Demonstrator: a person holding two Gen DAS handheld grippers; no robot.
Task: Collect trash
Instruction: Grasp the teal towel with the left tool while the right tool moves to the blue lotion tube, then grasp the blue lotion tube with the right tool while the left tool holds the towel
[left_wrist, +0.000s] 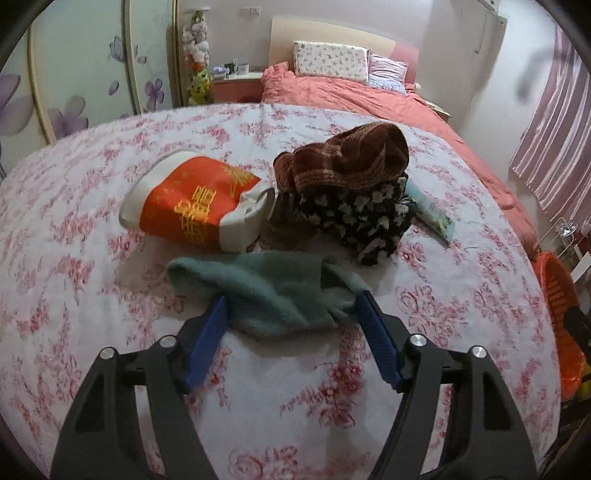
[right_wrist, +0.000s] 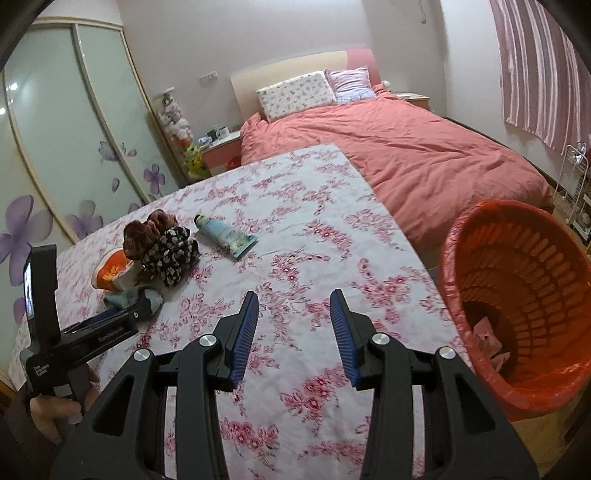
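On the floral-cloth table (left_wrist: 92, 295) lie a teal fuzzy cloth (left_wrist: 269, 291), an orange and white bag (left_wrist: 195, 203), a brown knit scrunchie (left_wrist: 351, 158) on a black floral scrunchie (left_wrist: 362, 218), and a light blue tube (right_wrist: 227, 234). My left gripper (left_wrist: 293, 299) is open, its blue fingers on either side of the teal cloth's near edge. My right gripper (right_wrist: 293, 299) is open and empty above bare tablecloth. An orange bin (right_wrist: 517, 295) with a red liner stands to the right of the table, with pink scraps at its bottom.
A bed with a pink duvet (right_wrist: 406, 155) stands beyond the table. A sliding wardrobe (right_wrist: 55, 129) with flower print fills the left wall. A white wire rack (right_wrist: 576, 184) stands at the far right by the striped curtain.
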